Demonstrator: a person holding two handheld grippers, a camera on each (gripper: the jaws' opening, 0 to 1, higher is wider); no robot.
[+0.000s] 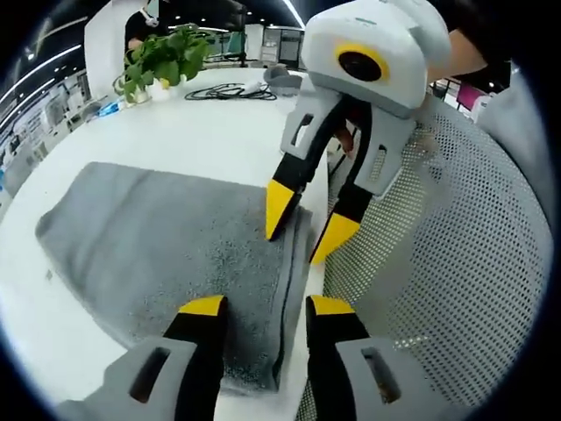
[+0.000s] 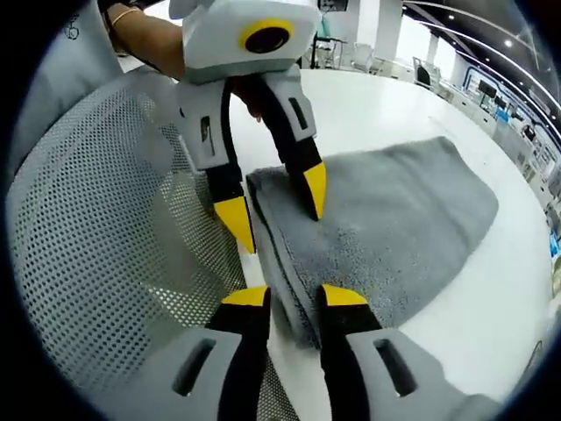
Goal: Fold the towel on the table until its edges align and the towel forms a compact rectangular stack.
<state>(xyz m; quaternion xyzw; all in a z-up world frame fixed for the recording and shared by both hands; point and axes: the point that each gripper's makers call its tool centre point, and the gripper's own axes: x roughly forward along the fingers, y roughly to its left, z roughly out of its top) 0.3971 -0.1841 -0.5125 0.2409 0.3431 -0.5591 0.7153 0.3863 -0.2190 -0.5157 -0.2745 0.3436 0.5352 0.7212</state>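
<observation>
- A grey towel lies flat on your white bench, already folded at least once, with its layered edges running along the bench edge nearest you.
- In the left gripper view, your left gripper has its 2 yellow-tipped jaws parted, 1 on each side of the towel's near edge. They straddle the fabric but are not closed on it.
- Your right gripper enters that view from the upper right, also spread, with 1 tip on the towel top and the other off the bench edge.
- In the right gripper view, the right gripper sits with jaws apart around the towel edge, where the stacked layers show between them.
- The left gripper faces it there from above, released, 1 tip on the towel and 1 beside the edge.
- A white perforated chair back stands just beside the bench, next to both grippers.
- At the far side of the bench sit a potted plant and a black cable, well apart from the towel.
</observation>
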